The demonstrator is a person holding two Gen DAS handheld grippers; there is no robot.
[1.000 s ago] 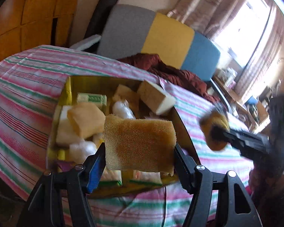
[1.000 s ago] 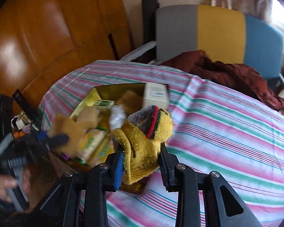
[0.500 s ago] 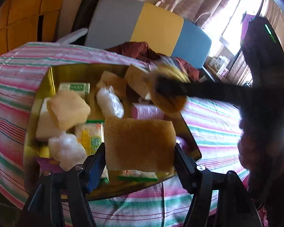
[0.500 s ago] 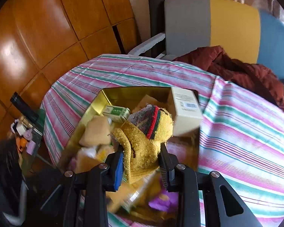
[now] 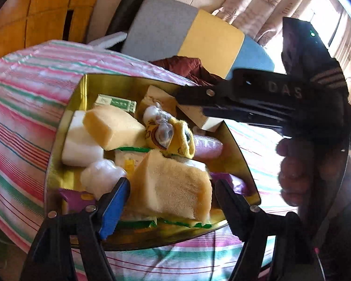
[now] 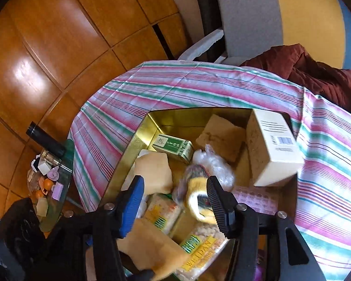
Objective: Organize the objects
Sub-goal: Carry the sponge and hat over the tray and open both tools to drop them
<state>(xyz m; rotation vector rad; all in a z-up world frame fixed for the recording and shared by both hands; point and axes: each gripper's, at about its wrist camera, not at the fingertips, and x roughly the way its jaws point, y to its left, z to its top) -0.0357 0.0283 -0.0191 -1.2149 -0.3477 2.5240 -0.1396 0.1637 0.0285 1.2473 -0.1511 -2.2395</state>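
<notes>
A gold tin [image 5: 65,121] [image 6: 140,135] stands on the striped tablecloth, full of sponges, packets and boxes. My left gripper [image 5: 172,183] hangs over its near edge with its jaws opening. The tan sponge [image 5: 173,187] lies tilted between them on the pile, a gap showing at the right finger. My right gripper [image 6: 174,179] is over the tin's middle, its jaws opening too. The yellow knitted sock [image 6: 197,199] [image 5: 170,138] is blurred just below and between its fingers, lying loose among the tin's contents. A hand holds the right gripper [image 5: 199,103] above the tin.
In the tin are a white barcode box [image 6: 273,145], a green box [image 6: 173,145], a pale sponge [image 6: 154,171], snack packs [image 6: 161,213] and a pink roll [image 6: 255,199]. A grey, yellow and blue chair [image 5: 187,30] with a dark red cloth stands behind. A small cluttered glass table [image 6: 46,187] is left.
The right gripper swung in over the tin, opened and let the sock drop inside. The left gripper's jaws widened and the sponge tipped down onto the pile.
</notes>
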